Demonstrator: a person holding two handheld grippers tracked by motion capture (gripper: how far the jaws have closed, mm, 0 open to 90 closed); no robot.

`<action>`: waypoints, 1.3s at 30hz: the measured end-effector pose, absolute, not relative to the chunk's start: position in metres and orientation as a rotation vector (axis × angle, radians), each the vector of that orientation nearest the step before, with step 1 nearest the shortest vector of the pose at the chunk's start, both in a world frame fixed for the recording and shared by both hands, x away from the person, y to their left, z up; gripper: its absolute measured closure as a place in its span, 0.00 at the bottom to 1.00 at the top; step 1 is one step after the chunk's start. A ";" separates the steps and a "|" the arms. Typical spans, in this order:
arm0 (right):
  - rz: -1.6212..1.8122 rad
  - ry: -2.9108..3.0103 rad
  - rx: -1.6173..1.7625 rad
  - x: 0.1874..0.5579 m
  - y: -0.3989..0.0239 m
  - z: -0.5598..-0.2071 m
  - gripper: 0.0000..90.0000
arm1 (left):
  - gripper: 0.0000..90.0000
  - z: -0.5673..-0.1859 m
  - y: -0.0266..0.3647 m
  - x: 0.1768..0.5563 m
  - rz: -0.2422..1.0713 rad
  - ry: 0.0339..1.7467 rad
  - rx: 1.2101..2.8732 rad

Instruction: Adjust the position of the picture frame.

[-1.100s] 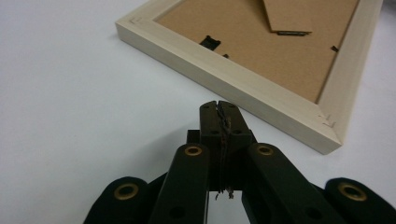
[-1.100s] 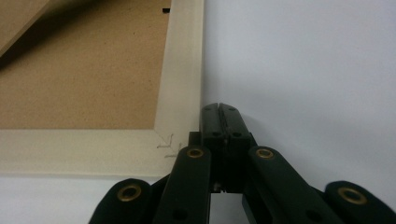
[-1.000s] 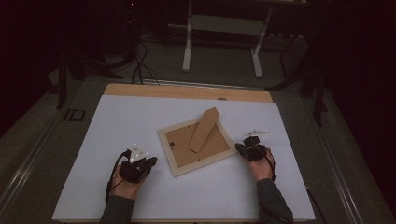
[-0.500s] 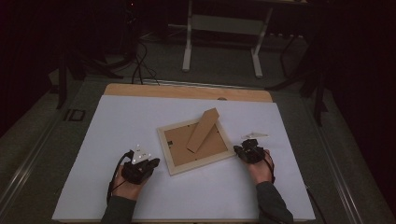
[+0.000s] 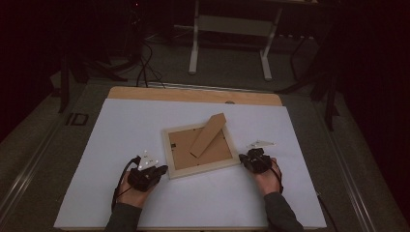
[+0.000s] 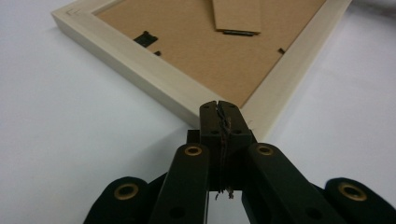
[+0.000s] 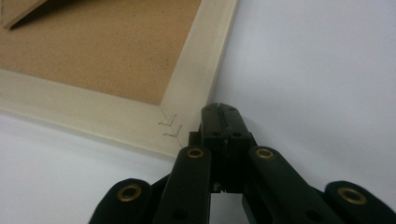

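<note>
Picture frame (image 5: 200, 149) lies face down mid-table (image 5: 121, 125), stand flap up. Left gripper (image 5: 162, 170) fingers closed tight, empty, tips at frame's near-left corner. Right gripper (image 5: 243, 160) fingers also closed, empty, tips just beside near-right corner.

Dim room: grey floor (image 5: 232, 72), white-legged stand (image 5: 229, 24), black cables (image 5: 145, 72).

Picture frame (image 5: 200, 151): pale wood border, brown backing board facing up, lying flat on white counter (image 5: 145, 121), mid-scene, turned slightly askew. Brown cardboard easel stand (image 5: 209, 135) sticking up from backing, leaning toward far right. Small black clips showing on backing.
</note>
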State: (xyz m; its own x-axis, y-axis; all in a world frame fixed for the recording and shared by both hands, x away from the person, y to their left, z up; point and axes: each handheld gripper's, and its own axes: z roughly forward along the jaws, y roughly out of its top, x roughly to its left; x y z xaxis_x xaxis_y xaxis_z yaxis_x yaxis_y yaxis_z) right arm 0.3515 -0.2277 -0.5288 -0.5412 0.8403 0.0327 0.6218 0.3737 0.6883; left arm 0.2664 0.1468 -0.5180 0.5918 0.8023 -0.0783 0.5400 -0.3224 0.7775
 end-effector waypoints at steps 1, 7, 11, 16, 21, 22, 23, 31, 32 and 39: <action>0.949 2.316 1.281 0.351 -0.227 -0.529 1.00 | 1.00 -0.518 0.147 0.266 0.410 1.062 2.014; 0.952 2.331 1.252 0.345 -0.222 -0.529 1.00 | 1.00 -0.519 0.148 0.267 0.407 1.056 2.017; 0.945 2.346 1.232 0.342 -0.219 -0.530 1.00 | 1.00 -0.519 0.147 0.267 0.404 1.045 2.015; 0.946 2.350 1.223 0.339 -0.217 -0.530 1.00 | 1.00 -0.520 0.147 0.268 0.410 1.040 2.025; 0.947 2.359 1.207 0.337 -0.213 -0.530 1.00 | 1.00 -0.520 0.147 0.268 0.397 1.034 2.024; 0.947 2.362 1.205 0.336 -0.212 -0.530 1.00 | 1.00 -0.520 0.147 0.268 0.388 1.027 2.022; 0.945 2.367 1.203 0.336 -0.212 -0.530 1.00 | 1.00 -0.520 0.147 0.267 0.381 1.014 2.025; 0.940 2.398 1.174 0.335 -0.207 -0.529 1.00 | 1.00 -0.522 0.143 0.266 0.351 0.968 2.084; 0.941 2.398 1.172 0.335 -0.207 -0.529 1.00 | 1.00 -0.523 0.143 0.266 0.348 0.965 2.086; 0.934 2.417 1.146 0.332 -0.203 -0.528 1.00 | 1.00 -0.526 0.143 0.269 0.335 0.992 2.119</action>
State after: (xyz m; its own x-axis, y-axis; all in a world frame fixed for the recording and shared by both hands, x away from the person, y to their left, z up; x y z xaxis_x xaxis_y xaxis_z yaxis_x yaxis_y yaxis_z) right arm 0.3324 -0.2034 -0.5285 -0.6336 0.7737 0.0016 0.5738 0.4685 0.6717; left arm 0.2687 0.1430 -0.5260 0.6639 0.7438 -0.0770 0.5449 -0.4107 0.7311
